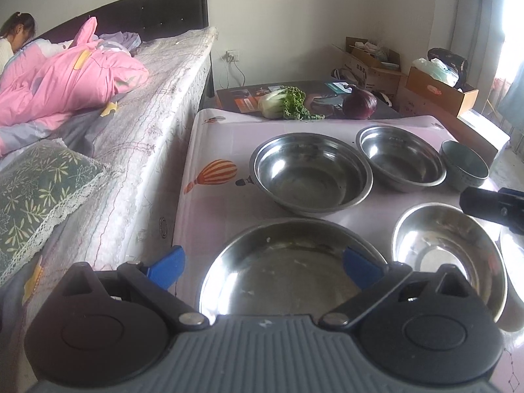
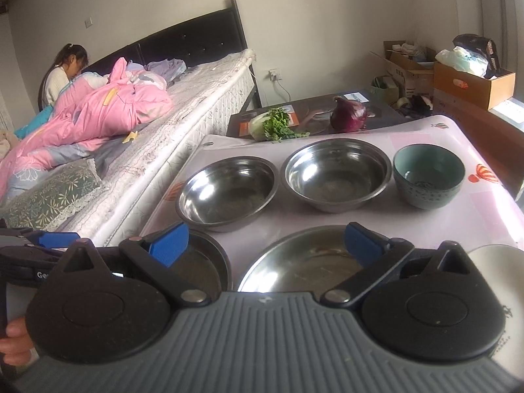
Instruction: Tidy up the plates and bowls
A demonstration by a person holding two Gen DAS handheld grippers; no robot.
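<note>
Five steel bowls and one ceramic bowl are set out on the surface (image 1: 209, 150), which is covered with a pale balloon-print cloth.

Left hand-held gripper (image 1: 263, 262): jaws held wide apart, nothing between them. A wide shallow steel bowl (image 1: 288, 268) lies directly ahead and just below; its near rim is straddled by the blue fingertips (image 1: 167, 262), no contact seen. Being round, the bowl offers no long axis, so the rim can be taken at any point.

Right hand-held gripper (image 2: 267, 245): jaws likewise spread, empty. A second near steel bowl (image 2: 308, 262) sits straight ahead between the fingertips, not touched as far as can be told. The shallow bowl appears at this gripper's left, partly hidden behind the left fingertip.

Beyond both grippers, in a far row, are seen a large steel bowl (image 1: 311, 173), a medium steel bowl (image 1: 401, 157) and a teal ceramic bowl (image 2: 429, 177), each near the next but apart. A white plate (image 2: 501, 275) is glimpsed at the right gripper's right edge, mostly cut off.

Judgement: nothing stacked yet; task at its start. Each gripper is nearest its own front bowl. The coming move probably turns on one fingertip being lowered inside the rim, the other outside.

Past the surface a cabbage (image 1: 283, 103) and a red onion (image 1: 359, 104) lie on a dark low table. A bed (image 1: 157, 98) runs along the left; a person sits at its far end.
</note>
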